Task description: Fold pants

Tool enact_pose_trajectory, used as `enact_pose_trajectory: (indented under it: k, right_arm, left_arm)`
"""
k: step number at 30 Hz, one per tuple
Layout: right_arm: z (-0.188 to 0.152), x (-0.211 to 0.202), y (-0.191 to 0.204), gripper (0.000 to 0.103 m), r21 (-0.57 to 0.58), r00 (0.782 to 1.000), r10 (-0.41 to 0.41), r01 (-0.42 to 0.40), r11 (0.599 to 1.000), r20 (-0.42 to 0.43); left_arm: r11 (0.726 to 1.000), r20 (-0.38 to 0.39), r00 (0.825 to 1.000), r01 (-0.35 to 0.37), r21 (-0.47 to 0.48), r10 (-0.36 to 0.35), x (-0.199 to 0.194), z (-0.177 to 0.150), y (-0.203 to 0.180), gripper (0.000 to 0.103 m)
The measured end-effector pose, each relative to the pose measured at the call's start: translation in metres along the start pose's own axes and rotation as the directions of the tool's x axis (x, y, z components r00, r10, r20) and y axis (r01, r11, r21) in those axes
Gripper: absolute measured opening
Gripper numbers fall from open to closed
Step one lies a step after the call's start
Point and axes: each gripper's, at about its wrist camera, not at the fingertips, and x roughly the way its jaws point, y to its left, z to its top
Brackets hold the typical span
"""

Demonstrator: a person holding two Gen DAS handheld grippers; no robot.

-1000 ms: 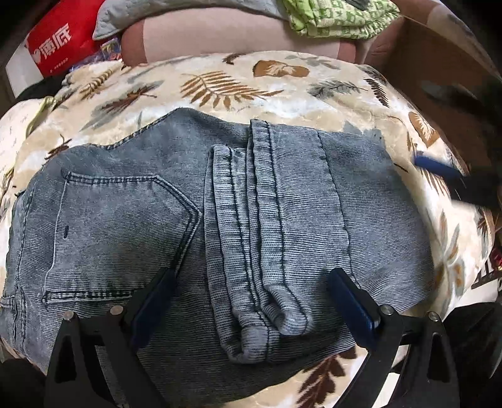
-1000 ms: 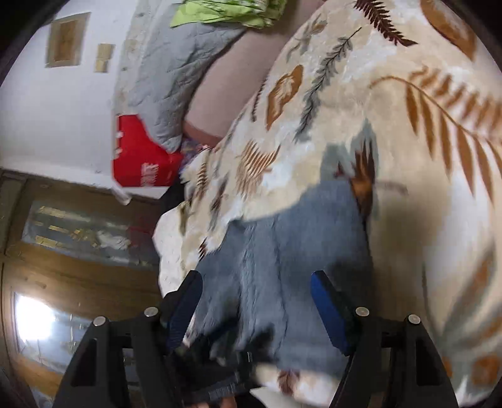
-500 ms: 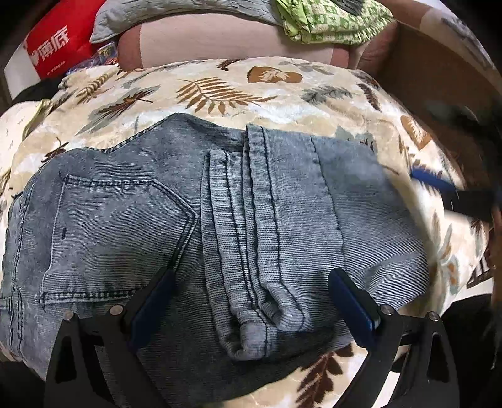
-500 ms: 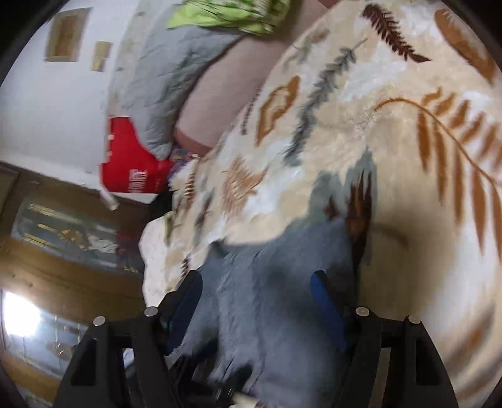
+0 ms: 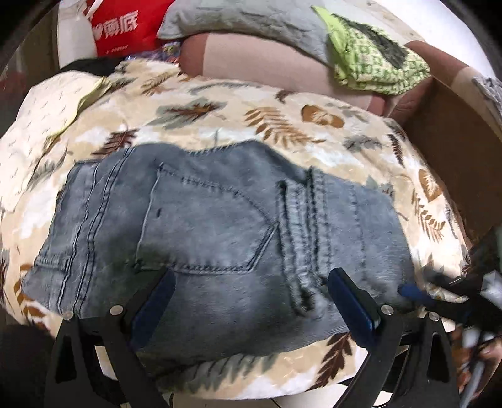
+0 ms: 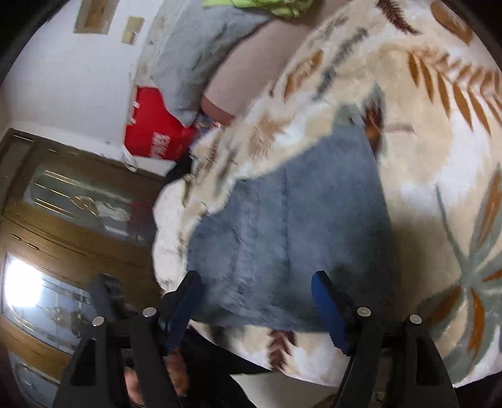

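A leaf-print blanket [image 5: 282,103] covers the bed, with a red bag [image 5: 125,28] and a green patterned cloth [image 5: 376,69] at its far end. The folded grey-blue jeans [image 5: 219,226] lie flat on the blanket, back pocket up. The left claw [image 5: 248,306] and right claw [image 6: 254,301] both stand wide apart over the jeans' near edge, gripping nothing.

Home bedroom, leaf-print blanket [image 5: 219,119] over bed, grey pillow [image 5: 251,25], wooden door [image 6: 62,204], red bag [image 5: 122,25]
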Motion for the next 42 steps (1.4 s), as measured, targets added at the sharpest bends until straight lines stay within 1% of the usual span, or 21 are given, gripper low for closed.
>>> enact_pose_trajectory:
  k: [1, 3, 5, 8, 11, 12, 13, 14, 18, 21, 24, 27, 29, 31, 32, 34, 36, 37, 39, 41, 42]
  right_arm:
    - [0.0, 0.005, -0.008, 0.076, 0.033, 1.0, 0.017, -0.016, 0.999, -0.011]
    - [0.001, -0.004, -0.004, 0.076, 0.031, 0.999, 0.03, -0.03, 0.999, 0.014]
    - [0.004, -0.015, 0.012, 0.076, -0.026, 0.998, 0.033, -0.032, 0.999, 0.044]
    - [0.009, -0.011, 0.03, 0.076, -0.056, 0.998, 0.06, -0.058, 0.997, 0.023]
    - [0.006, 0.005, 0.032, 0.076, -0.068, 0.999, 0.04, -0.04, 0.997, -0.01]
    - [0.002, 0.018, 0.025, 0.076, -0.045, 0.998, 0.026, -0.029, 0.999, -0.052]
    - [-0.003, 0.029, 0.017, 0.076, -0.025, 0.996, -0.009, 0.007, 1.0, -0.088]
    - [-0.007, 0.03, 0.014, 0.076, -0.018, 0.998, -0.014, 0.013, 1.0, -0.067]
    - [0.005, 0.024, 0.046, 0.076, -0.06, 0.996, -0.062, 0.058, 0.996, -0.057]
    - [0.024, 0.026, 0.086, 0.076, -0.178, 0.988, -0.151, 0.143, 0.974, -0.032]
    - [0.047, 0.044, 0.111, 0.076, -0.228, 0.966, -0.26, 0.25, 0.941, -0.014]
    - [0.054, 0.074, 0.127, 0.075, -0.281, 0.912, -0.409, 0.388, 0.878, -0.019]
    - [0.039, 0.077, 0.133, 0.075, -0.33, 0.897, -0.442, 0.41, 0.85, -0.023]
    - [0.016, 0.077, 0.143, 0.075, -0.422, 0.868, -0.496, 0.451, 0.786, 0.005]
    - [0.002, 0.075, 0.147, 0.075, -0.479, 0.846, -0.531, 0.482, 0.733, 0.038]
    - [-0.015, 0.071, 0.149, 0.075, -0.534, 0.814, -0.577, 0.519, 0.668, 0.068]
    - [-0.03, 0.071, 0.15, 0.074, -0.585, 0.796, -0.598, 0.53, 0.613, 0.095]
    - [-0.036, 0.074, 0.15, 0.071, -0.616, 0.778, -0.62, 0.541, 0.572, 0.107]
    - [-0.045, 0.078, 0.151, 0.067, -0.66, 0.753, -0.644, 0.553, 0.508, 0.135]
    - [-0.049, 0.083, 0.15, 0.061, -0.689, 0.739, -0.654, 0.56, 0.46, 0.164]
    - [-0.049, 0.085, 0.15, 0.059, -0.7, 0.741, -0.65, 0.554, 0.451, 0.168]
  left_arm:
    - [1.0, -0.001, 1.0, -0.004, -0.003, 0.004, 0.0, 0.0, 0.001, 0.098]
    - [1.0, 0.007, 1.0, -0.009, -0.003, 0.009, -0.001, -0.002, 0.002, 0.098]
    - [1.0, 0.012, 1.0, -0.005, -0.007, 0.005, -0.001, -0.001, 0.003, 0.098]
    - [1.0, 0.008, 1.0, 0.007, -0.007, -0.007, 0.002, 0.0, 0.004, 0.098]
    - [1.0, 0.01, 1.0, 0.02, -0.016, -0.019, 0.003, 0.0, 0.008, 0.098]
    - [0.999, 0.008, 1.0, 0.026, -0.024, -0.026, 0.004, 0.0, 0.01, 0.098]
    - [0.999, 0.005, 0.999, 0.042, -0.033, -0.042, 0.005, 0.0, 0.012, 0.098]
    - [0.998, 0.005, 0.999, 0.053, -0.036, -0.053, 0.005, 0.0, 0.015, 0.098]
    - [0.997, 0.022, 0.998, 0.059, -0.052, -0.058, 0.006, 0.0, 0.026, 0.098]
    - [0.995, 0.022, 0.997, 0.078, -0.061, -0.077, 0.008, 0.001, 0.029, 0.098]
    - [0.995, 0.042, 0.996, 0.086, -0.058, -0.083, 0.005, 0.002, 0.031, 0.098]
    - [0.994, 0.076, 0.994, 0.078, -0.076, -0.072, -0.003, 0.003, 0.044, 0.098]
    - [0.992, 0.097, 0.993, 0.077, -0.104, -0.067, -0.008, 0.004, 0.057, 0.098]
    - [0.988, 0.107, 0.992, 0.076, -0.137, -0.062, -0.01, 0.005, 0.07, 0.098]
    - [0.986, 0.108, 0.992, 0.082, -0.147, -0.067, -0.01, 0.005, 0.074, 0.098]
    - [0.981, 0.106, 0.991, 0.094, -0.169, -0.077, -0.009, 0.005, 0.081, 0.098]
    - [0.979, 0.098, 0.991, 0.107, -0.176, -0.091, -0.006, 0.005, 0.083, 0.098]
    - [0.978, 0.097, 0.991, 0.111, -0.176, -0.095, -0.006, 0.006, 0.082, 0.098]
    - [0.979, 0.101, 0.989, 0.12, -0.163, -0.104, -0.007, 0.006, 0.077, 0.098]
    - [0.983, 0.111, 0.989, 0.115, -0.146, -0.099, -0.01, 0.006, 0.073, 0.098]
    - [0.984, 0.113, 0.989, 0.112, -0.14, -0.097, -0.011, 0.006, 0.07, 0.098]
